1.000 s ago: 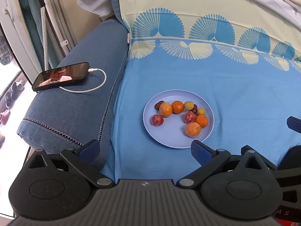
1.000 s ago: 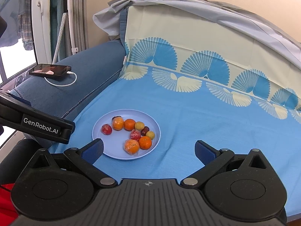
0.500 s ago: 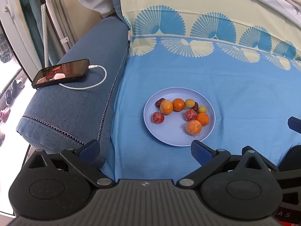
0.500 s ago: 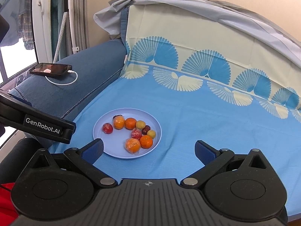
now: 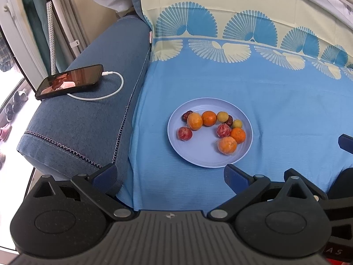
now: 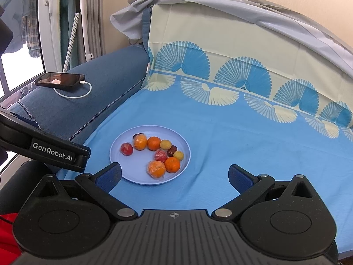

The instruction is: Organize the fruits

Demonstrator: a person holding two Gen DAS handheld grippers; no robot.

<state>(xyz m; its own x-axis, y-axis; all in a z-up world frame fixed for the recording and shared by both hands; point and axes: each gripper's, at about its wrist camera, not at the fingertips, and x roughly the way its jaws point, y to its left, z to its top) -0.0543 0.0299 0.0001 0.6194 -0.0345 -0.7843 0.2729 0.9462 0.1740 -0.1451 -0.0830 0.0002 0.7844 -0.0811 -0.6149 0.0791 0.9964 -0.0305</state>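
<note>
A pale blue plate lies on the blue sheet and holds several small fruits: oranges, a plastic-wrapped orange, wrapped red fruits, small yellow fruits and dark dates. My left gripper is open and empty, above the plate's near left edge. My right gripper is open and empty, near the plate's front right. The left gripper's body shows in the right wrist view.
A denim sofa arm runs along the left and carries a phone on a white charging cable. A fan-patterned cover drapes the backrest. A window and clothes rack stand at far left.
Both grippers have drifted slightly; the plate sits a little higher in the left view and a little further right in the right view. The fruits have not moved.
</note>
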